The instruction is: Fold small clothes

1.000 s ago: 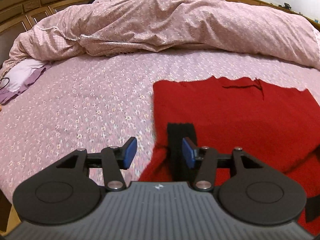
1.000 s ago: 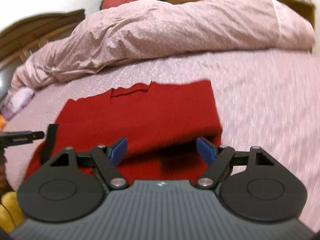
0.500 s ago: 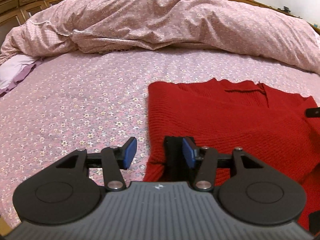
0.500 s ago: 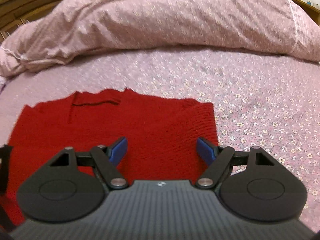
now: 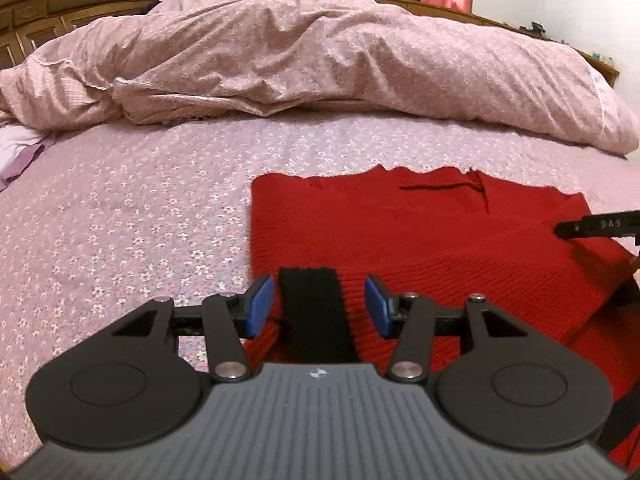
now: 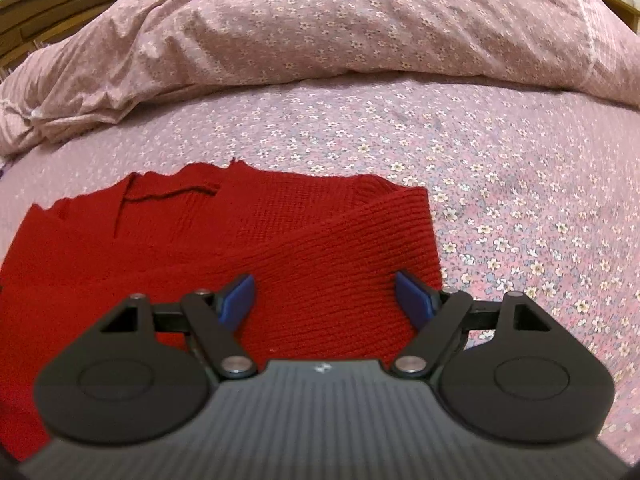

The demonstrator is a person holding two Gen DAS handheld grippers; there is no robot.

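Over the red sweater [image 6: 240, 240], both claws gape — left claw [image 5: 319, 306], right claw [image 6: 325, 300] — gripping nothing.

Left wrist view: low over the near left corner of the flat red knitted sweater [image 5: 420, 240], facing far toward the heaped pink floral duvet [image 5: 320, 52]. Right wrist view: closer, over the sweater's near right edge [image 6: 320, 248], angled down, same heading. Shared: sweater, pink flowered bed sheet [image 6: 500, 168], duvet.
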